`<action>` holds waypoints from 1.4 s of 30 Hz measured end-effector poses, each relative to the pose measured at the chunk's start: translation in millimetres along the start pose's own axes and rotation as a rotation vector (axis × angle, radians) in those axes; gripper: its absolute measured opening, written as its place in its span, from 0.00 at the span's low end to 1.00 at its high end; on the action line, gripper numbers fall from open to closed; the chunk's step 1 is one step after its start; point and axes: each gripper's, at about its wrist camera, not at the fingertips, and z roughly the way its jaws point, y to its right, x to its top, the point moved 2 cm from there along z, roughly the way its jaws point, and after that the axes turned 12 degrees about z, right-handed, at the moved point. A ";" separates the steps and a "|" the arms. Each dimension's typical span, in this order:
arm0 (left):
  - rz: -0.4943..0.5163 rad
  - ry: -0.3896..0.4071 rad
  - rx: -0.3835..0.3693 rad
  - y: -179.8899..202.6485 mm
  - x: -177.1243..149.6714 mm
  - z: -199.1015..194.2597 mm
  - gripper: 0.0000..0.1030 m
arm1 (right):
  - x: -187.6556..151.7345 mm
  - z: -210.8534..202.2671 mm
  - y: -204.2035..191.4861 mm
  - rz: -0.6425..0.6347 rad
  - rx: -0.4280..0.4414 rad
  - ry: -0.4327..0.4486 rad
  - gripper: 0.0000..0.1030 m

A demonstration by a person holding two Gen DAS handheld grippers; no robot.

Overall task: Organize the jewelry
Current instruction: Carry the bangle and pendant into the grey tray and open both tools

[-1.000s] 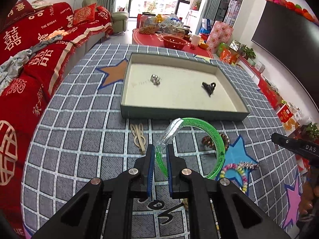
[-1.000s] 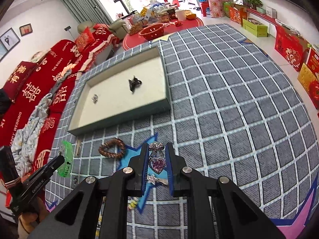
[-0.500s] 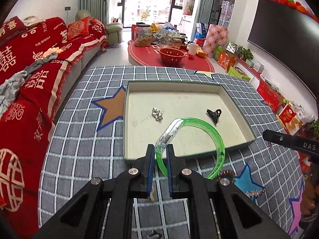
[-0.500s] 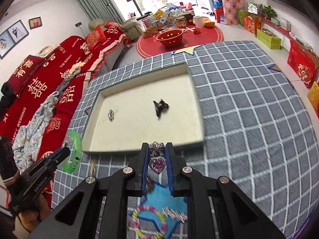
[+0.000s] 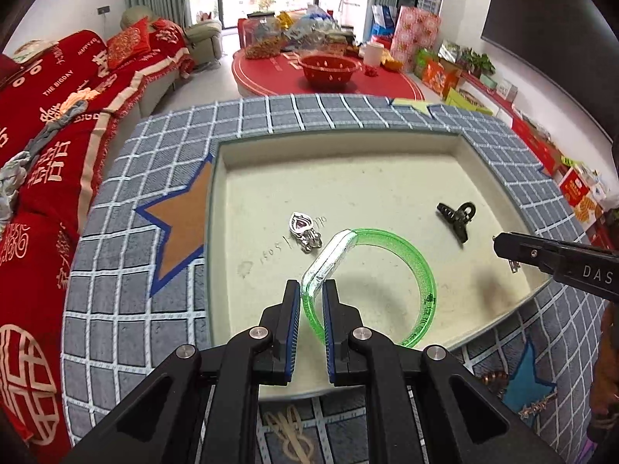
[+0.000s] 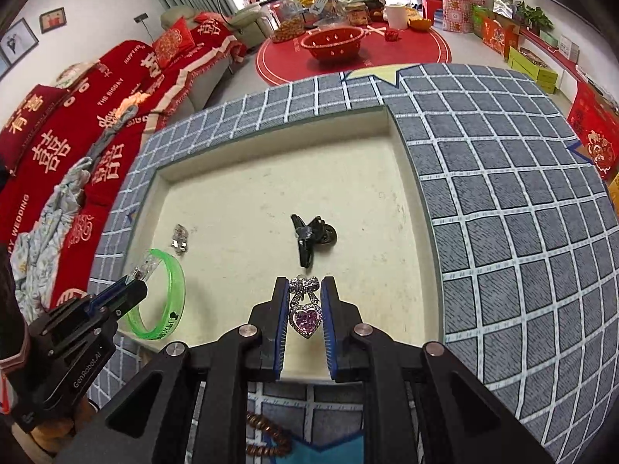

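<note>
Bangle (image 5: 419, 270) and pendant (image 6: 305, 309) hang over the tray (image 5: 348, 143), each pinched in narrow fingers.
Left gripper (image 5: 312, 297) grips the bangle's clear section; only the right gripper (image 6: 305, 301) view shows the heart pendant. Clip (image 5: 456, 218) and charm (image 5: 303, 228) lie in the tray on the checked surface (image 5: 127, 309); red sofa (image 5: 46, 123) beyond.

Two brooches (image 6: 305, 309), one bangle (image 5: 419, 270), one clip (image 5: 456, 218)
</note>
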 end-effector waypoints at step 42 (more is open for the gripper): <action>0.091 0.045 0.184 14.2 30.2 17.1 0.24 | 25.7 1.6 12.3 0.074 -0.007 0.117 0.58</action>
